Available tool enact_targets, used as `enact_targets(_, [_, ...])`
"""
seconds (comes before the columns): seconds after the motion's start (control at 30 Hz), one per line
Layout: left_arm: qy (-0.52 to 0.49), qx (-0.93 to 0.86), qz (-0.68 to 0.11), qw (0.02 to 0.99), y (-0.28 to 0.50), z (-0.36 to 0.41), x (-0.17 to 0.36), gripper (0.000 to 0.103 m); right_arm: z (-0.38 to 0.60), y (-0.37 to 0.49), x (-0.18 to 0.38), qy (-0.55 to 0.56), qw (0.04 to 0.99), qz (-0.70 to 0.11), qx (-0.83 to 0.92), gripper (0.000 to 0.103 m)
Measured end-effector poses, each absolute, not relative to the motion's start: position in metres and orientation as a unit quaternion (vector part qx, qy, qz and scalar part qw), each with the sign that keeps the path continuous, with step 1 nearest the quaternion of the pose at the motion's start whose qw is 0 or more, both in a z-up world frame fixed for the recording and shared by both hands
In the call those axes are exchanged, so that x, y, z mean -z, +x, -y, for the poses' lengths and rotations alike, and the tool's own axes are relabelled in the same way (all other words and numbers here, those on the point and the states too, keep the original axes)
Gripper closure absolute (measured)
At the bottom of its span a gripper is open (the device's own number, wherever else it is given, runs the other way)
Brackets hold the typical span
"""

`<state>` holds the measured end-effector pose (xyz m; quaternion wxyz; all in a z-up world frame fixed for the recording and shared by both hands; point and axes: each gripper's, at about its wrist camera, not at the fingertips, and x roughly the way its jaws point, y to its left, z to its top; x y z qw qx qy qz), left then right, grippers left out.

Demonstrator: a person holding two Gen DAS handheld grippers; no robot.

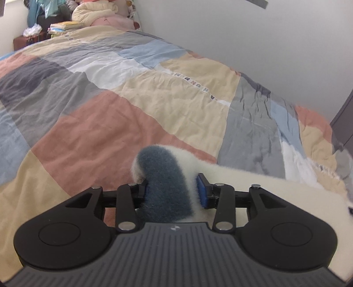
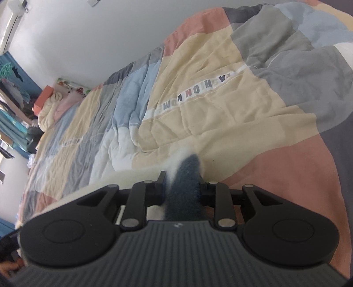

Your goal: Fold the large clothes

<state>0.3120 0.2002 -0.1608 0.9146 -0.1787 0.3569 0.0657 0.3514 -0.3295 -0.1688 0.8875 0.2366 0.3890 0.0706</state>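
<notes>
A fluffy white garment with dark blue-grey trim hangs between my two grippers above the bed. In the left wrist view my left gripper (image 1: 174,187) is shut on a bunched fold of the garment (image 1: 165,183), and its white body (image 1: 275,194) stretches off to the right. In the right wrist view my right gripper (image 2: 182,187) is shut on another blue-grey fold of the garment (image 2: 185,183), with white fleece (image 2: 123,176) trailing off to the left. The rest of the garment is hidden behind the gripper bodies.
A patchwork duvet (image 1: 143,92) in pink, cream, grey and blue covers the bed below. A white wall (image 1: 264,33) runs along its far side. Pillows and piled bedding (image 1: 97,13) lie at the head end, with cluttered shelves (image 2: 13,106) beyond.
</notes>
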Motion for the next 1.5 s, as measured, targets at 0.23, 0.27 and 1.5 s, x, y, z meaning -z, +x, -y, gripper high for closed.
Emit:
enact_targets(0.23, [-0.182,-0.081,-0.333,0.922,0.293,-0.192,0.138,0.035,0.345,0.342,0.16,0.253,0.886,-0.381,-0.074,0.057])
enact_targets(0.27, [-0.176,-0.081,-0.322,0.927,0.287,-0.19,0.131,0.035,0.345,0.338,0.156,0.246,0.891,-0.376,-0.072,0.056])
enact_targets(1.5, [-0.055,0.016,-0.345,0.937,0.274,-0.107,0.147,0.033,0.183,0.27,0.142,0.047,0.923,-0.334,-0.184,0.056])
